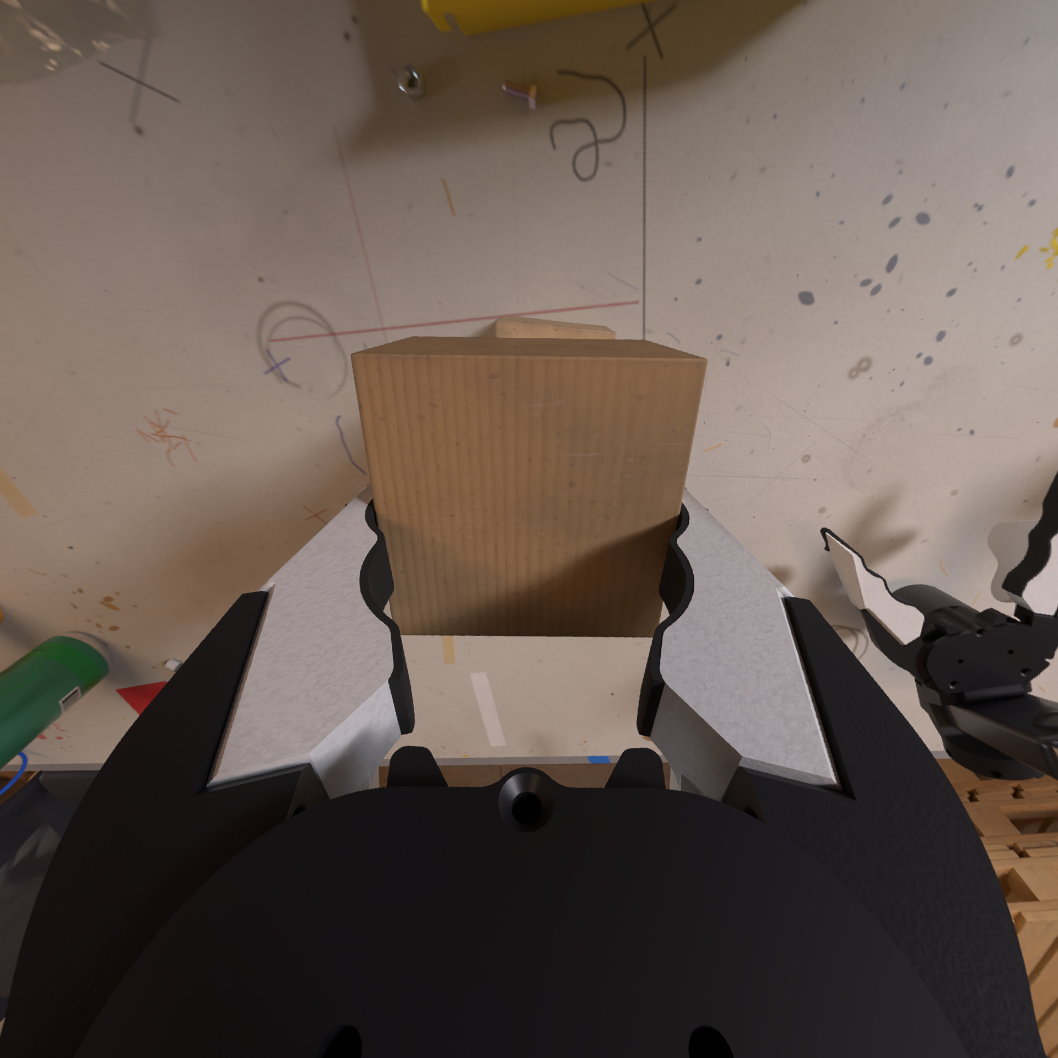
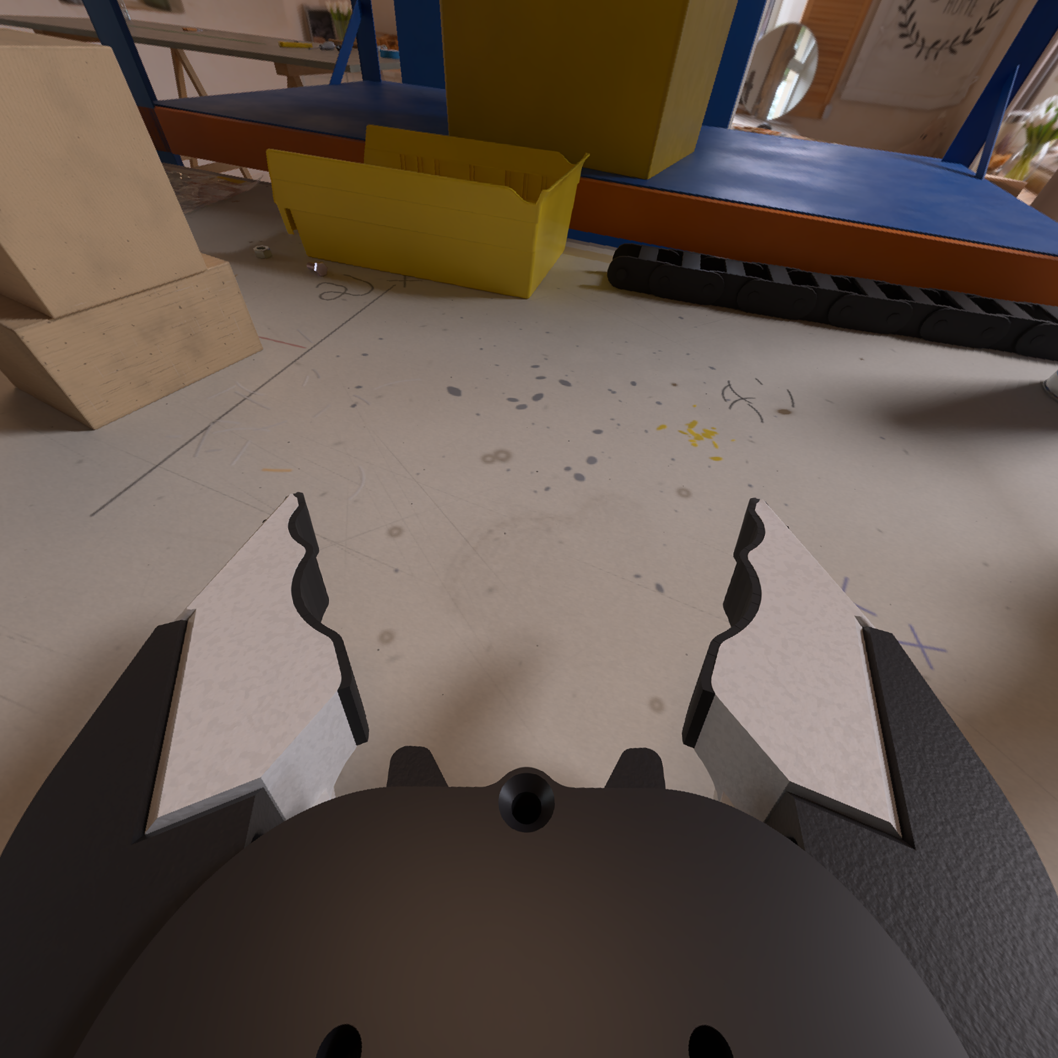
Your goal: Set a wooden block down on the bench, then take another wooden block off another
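In the left wrist view my left gripper (image 1: 526,504) is shut on a brown wooden block (image 1: 526,458), with both fingers pressed against its sides. A paler wooden block (image 1: 555,329) peeks out behind it. In the right wrist view these two blocks stand stacked at the far left, the upper block (image 2: 74,172) on the lower block (image 2: 131,343), on the bench (image 2: 515,572). My right gripper (image 2: 526,504) is open and empty over bare bench, well right of the stack. It also shows in the left wrist view (image 1: 927,561).
A yellow bin (image 2: 423,217) and a taller yellow box (image 2: 572,74) stand at the back by a blue shelf (image 2: 801,172). A black cable chain (image 2: 830,297) lies at the back right. A nut (image 2: 262,250) and a bolt (image 2: 316,268) lie near the bin. A green tool (image 1: 46,687) lies left.
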